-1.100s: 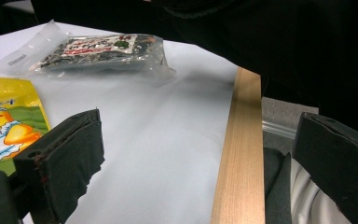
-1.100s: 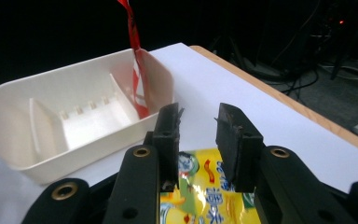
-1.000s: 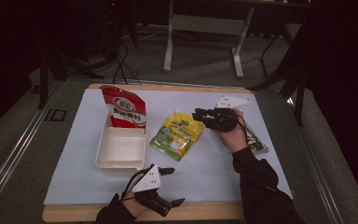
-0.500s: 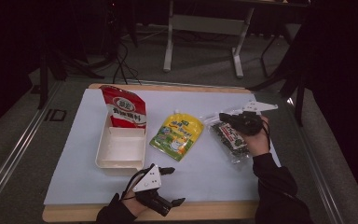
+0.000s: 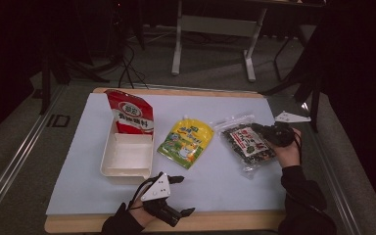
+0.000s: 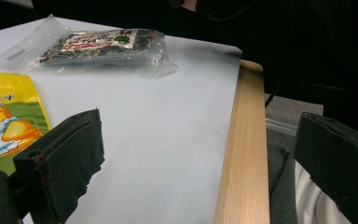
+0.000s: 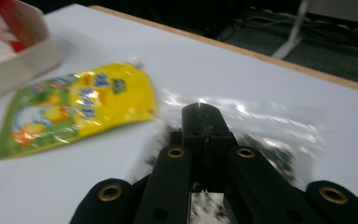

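The right hand (image 5: 288, 147) reaches in from the table's right edge, sleeve running back toward the near corner, with the right gripper (image 5: 263, 132) held low over the clear bag (image 5: 245, 142) of dark bits. In the right gripper view its jaws are pressed together with nothing between them, having just closed, and they hover over the clear bag (image 7: 261, 126); whether they touch it I cannot tell.

The left hand (image 5: 132, 218) rests at the near edge of the table (image 5: 225, 223). The left gripper (image 5: 183, 196) lies on its side there, its jaws spread wide and holding nothing.

The clear bag lies flat on the white sheet (image 5: 215, 181), right of the yellow pouch (image 5: 186, 142). Left of that stands a white tray (image 5: 125, 156) with a red packet (image 5: 129, 115) leaning in its far end.
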